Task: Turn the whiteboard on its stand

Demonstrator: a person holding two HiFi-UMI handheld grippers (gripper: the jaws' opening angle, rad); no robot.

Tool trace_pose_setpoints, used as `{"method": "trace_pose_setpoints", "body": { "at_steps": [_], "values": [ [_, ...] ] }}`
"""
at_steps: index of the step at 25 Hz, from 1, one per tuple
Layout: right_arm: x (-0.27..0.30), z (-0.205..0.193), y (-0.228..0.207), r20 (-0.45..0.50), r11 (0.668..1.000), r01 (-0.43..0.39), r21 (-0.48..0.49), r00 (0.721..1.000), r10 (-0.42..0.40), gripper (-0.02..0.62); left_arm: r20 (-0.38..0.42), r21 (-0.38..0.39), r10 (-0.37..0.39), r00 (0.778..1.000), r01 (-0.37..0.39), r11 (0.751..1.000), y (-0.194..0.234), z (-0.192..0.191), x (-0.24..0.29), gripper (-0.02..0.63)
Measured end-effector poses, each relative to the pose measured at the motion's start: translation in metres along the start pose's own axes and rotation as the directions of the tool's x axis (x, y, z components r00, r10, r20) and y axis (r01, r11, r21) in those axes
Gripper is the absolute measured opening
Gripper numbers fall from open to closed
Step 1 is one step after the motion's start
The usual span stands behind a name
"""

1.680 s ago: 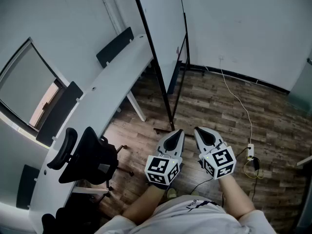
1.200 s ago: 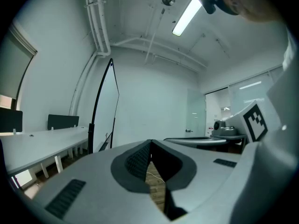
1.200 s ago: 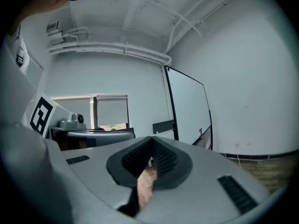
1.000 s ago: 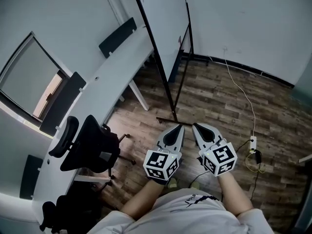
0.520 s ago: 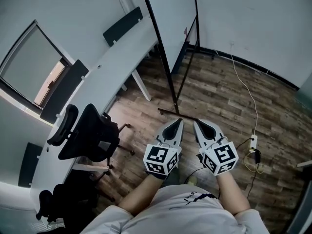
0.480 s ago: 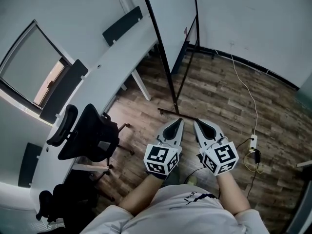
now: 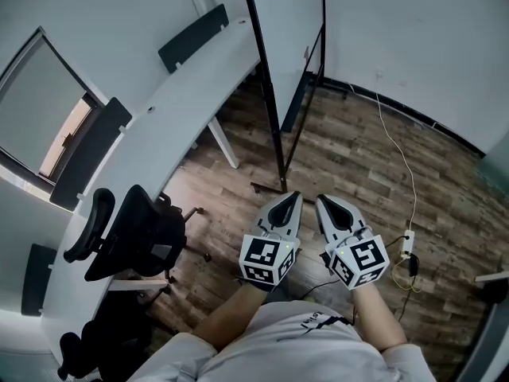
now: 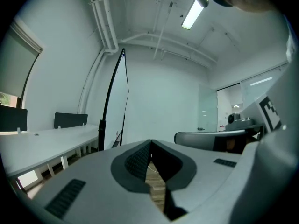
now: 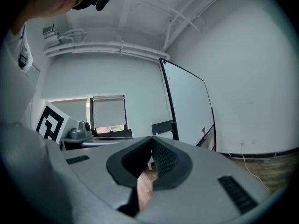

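1. Standing short of the whiteboard (image 7: pixel 290 22), you are in the approach step. It rises edge-on at the top centre of the head view, well apart from both grippers.
2. Your left gripper (image 7: pixel 291 198) is clenched on nothing. Its own view shows the tips meeting, with only floor behind them.
3. Your right gripper (image 7: pixel 321 202) is likewise closed and empty, tips together.
4. The black stand (image 7: pixel 273 126) drops from the board to a foot on the wood floor, near the gripper tips at mid-frame.
5. A long white desk (image 7: pixel 175 102) runs through the upper left, close beside the board. An office chair (image 7: pixel 131 233) sits at lower left, and a white cable (image 7: pixel 390 134) trails at right.
6. Next, by my judgement, you should raise the grippers to the board's near edge. Spread the jaws to take the frame, or press against it closed, then swing the panel on its pivots. Mind the desk on that side.
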State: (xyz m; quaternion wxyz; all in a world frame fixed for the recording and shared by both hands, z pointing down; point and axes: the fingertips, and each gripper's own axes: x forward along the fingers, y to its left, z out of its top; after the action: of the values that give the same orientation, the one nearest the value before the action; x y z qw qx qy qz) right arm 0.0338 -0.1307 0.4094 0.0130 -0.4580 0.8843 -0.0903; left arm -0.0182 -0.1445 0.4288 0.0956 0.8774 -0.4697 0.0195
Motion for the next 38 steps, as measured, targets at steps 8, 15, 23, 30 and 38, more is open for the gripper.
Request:
{"method": "trace_pose_setpoints", "body": {
  "at_steps": [8,15,23,30,38],
  "values": [
    [0.107,0.013,-0.018,0.004,0.999,0.046,-0.001,0.999,-0.046,0.014,-0.011,0.028,-0.026,1.000,0.026,0.999,0.090,0.011,0.064,0.012],
    [0.160,0.006,-0.038,-0.014,0.996,0.093,0.010,0.996,-0.093,0.014,-0.010,0.023,-0.033,0.999,0.033,0.999,0.142,0.008,0.111,0.014],
    [0.203,0.006,-0.083,-0.011,0.997,0.063,0.035,0.998,-0.063,0.014,-0.013,0.019,0.032,0.999,-0.031,0.999,0.180,-0.008,0.164,0.042],
    [0.245,0.015,-0.125,-0.012,0.999,-0.038,0.026,0.999,0.039,0.014,-0.103,0.064,0.166,0.981,-0.160,0.985,0.221,-0.048,0.217,0.196],
    [0.284,-0.001,-0.162,-0.076,0.994,-0.093,0.050,0.992,0.097,0.014,-0.128,0.123,0.276,0.952,-0.261,0.957,0.266,-0.072,0.269,0.232]
  ]
}}
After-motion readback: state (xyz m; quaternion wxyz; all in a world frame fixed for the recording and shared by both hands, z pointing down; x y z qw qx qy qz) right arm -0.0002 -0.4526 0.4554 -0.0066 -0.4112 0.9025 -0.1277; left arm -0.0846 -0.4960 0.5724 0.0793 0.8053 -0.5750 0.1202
